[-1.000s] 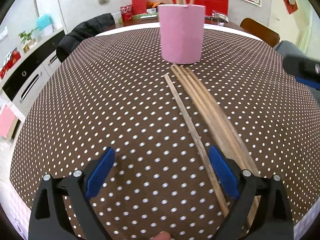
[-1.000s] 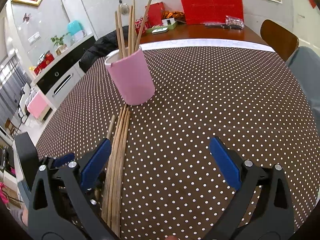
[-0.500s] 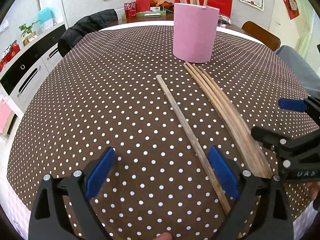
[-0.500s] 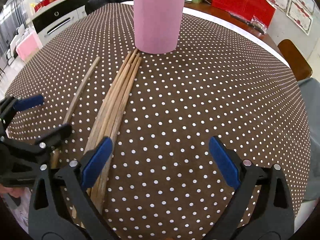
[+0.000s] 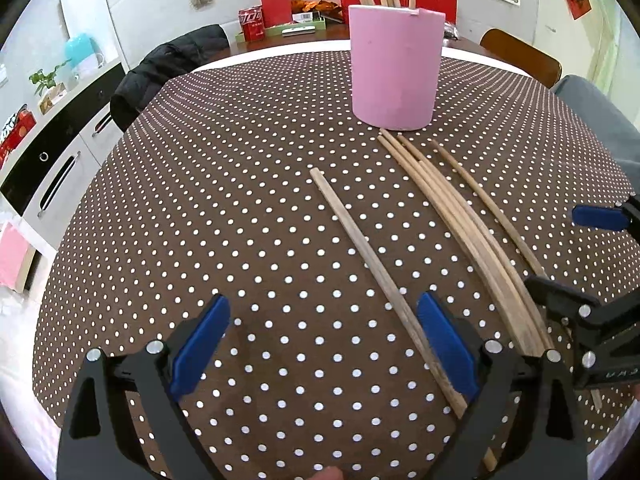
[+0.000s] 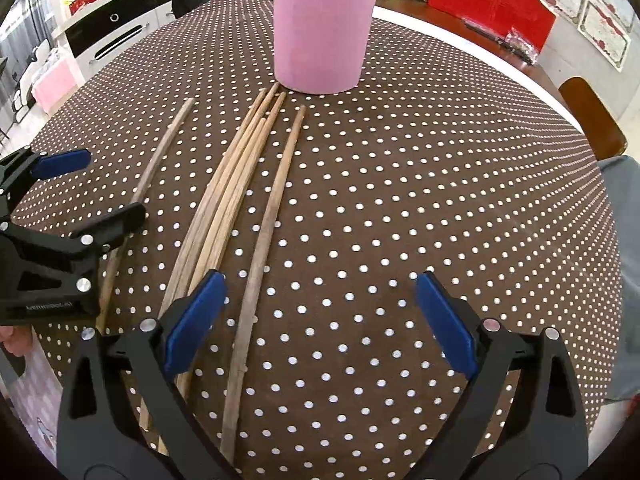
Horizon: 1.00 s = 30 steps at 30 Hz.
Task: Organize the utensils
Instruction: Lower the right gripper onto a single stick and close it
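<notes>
A pink cup (image 5: 394, 66) (image 6: 323, 26) with several wooden chopsticks standing in it sits on the brown dotted tablecloth (image 5: 224, 216). Several loose chopsticks lie in front of it: a bundle (image 5: 460, 222) (image 6: 230, 184), one apart on the left (image 5: 372, 264) (image 6: 154, 168), one split off on the right (image 5: 486, 206) (image 6: 272, 216). My left gripper (image 5: 322, 346) is open just above the cloth, the lone left chopstick passing just inside its right pad. My right gripper (image 6: 320, 322) is open, with the near part of the right chopstick between its fingers.
A dark jacket (image 5: 172, 68) hangs on a chair beyond the table's far left edge. A brown chair (image 6: 592, 116) stands at the right. A wooden table with red boxes (image 5: 276, 8) lies behind. A white and black cabinet (image 5: 48, 160) runs along the left.
Both grippers have dropped lower and nearer the chopsticks. One chopstick has separated from the bundle toward the right. The right gripper now straddles it.
</notes>
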{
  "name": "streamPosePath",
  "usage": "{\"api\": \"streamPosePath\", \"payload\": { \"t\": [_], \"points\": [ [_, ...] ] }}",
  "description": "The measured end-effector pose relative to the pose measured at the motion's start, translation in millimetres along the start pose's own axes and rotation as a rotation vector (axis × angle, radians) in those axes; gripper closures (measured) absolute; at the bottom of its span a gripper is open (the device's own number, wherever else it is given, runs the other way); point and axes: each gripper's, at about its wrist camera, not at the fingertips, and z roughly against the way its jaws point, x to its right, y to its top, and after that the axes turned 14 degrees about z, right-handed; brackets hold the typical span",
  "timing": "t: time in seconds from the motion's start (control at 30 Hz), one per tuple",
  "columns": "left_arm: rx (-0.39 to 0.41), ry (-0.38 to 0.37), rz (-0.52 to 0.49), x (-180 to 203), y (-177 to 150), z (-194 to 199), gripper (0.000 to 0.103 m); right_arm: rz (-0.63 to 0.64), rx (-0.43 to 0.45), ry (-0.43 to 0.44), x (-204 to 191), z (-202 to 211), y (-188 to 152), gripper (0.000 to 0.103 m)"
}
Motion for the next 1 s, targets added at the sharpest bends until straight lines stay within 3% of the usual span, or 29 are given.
{"api": "streamPosePath", "payload": {
  "t": [0.07,0.23,0.33,0.43,0.5,0.53,0.57,0.6,0.63,0.9,0.97,1.0],
  "points": [
    [-0.001,-0.010,-0.017,4,0,-1,0.009,-0.004,0.000,-0.017,1,1,0,0.014],
    [-0.047,-0.085,-0.008,13,4,-5,0.011,-0.061,0.036,0.037,19,-2,0,0.027],
    [-0.040,-0.104,-0.025,17,4,-3,0.018,-0.072,0.049,0.033,22,-4,3,0.030],
    [-0.031,-0.118,-0.042,18,8,-1,0.036,-0.078,0.069,0.032,22,-7,10,0.035],
    [-0.038,-0.127,-0.058,19,12,-1,0.060,-0.078,0.076,0.022,18,-10,16,0.037],
    [-0.044,-0.129,-0.062,19,15,-1,0.067,-0.075,0.082,0.019,17,-11,18,0.043],
    [-0.051,-0.134,-0.072,18,17,-1,0.081,-0.071,0.085,0.020,16,-11,21,0.046],
    [-0.057,-0.144,-0.080,13,22,-2,0.085,-0.067,0.084,0.023,14,-11,22,0.055],
    [-0.061,-0.149,-0.082,11,24,-4,0.085,-0.060,0.081,0.026,12,-10,23,0.065],
    [-0.047,-0.125,-0.077,13,26,-6,0.085,-0.066,0.087,0.012,11,-13,26,0.069],
    [-0.046,-0.134,-0.079,17,26,-6,0.085,-0.051,0.083,0.017,8,-12,26,0.075],
    [-0.052,-0.157,-0.085,18,25,-6,0.085,-0.045,0.080,0.025,8,-11,25,0.083]
  ]
}}
